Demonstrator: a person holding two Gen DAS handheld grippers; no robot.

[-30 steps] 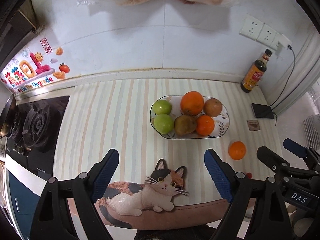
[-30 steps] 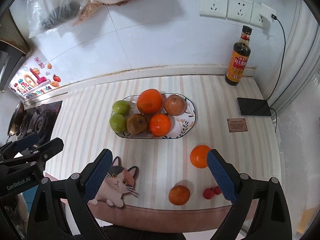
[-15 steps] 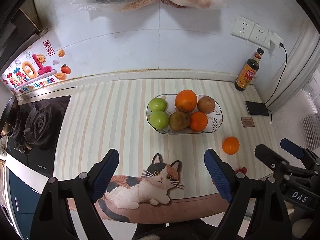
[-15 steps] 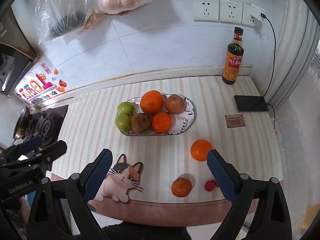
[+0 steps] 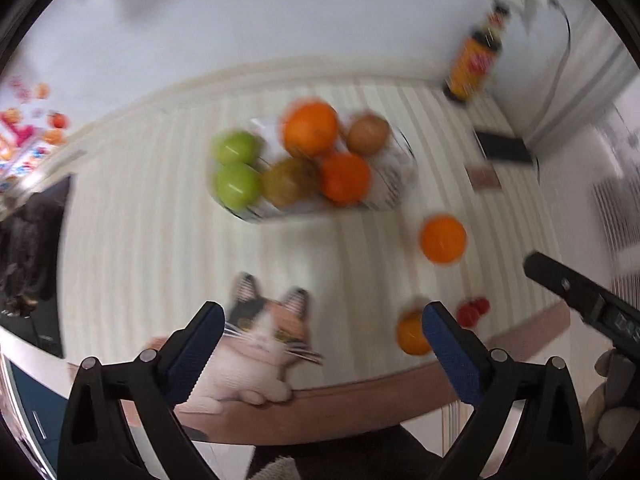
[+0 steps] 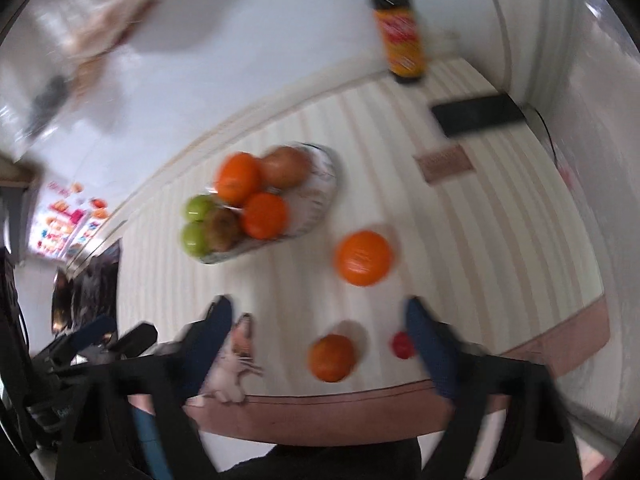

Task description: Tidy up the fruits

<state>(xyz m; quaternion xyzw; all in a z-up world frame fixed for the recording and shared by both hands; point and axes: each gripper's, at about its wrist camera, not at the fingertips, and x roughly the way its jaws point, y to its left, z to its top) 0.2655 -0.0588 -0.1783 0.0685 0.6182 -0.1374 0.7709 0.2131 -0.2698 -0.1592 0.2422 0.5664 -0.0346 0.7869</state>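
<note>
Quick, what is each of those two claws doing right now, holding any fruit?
Left gripper: open, jaws just widened, holding nothing.
Right gripper: open, jaws just narrowed, nothing gripped.

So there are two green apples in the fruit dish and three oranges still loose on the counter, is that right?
Not quite: only two oranges lie loose on the counter, the larger orange and the smaller orange, as the right wrist view shows. The two green apples are indeed in the fruit dish.

We see glossy green apples shining in a patterned ceramic-looking dish. Beside the dish, our matt striped mat looks smooth, and the wall behind the dish gleams faintly.
</note>
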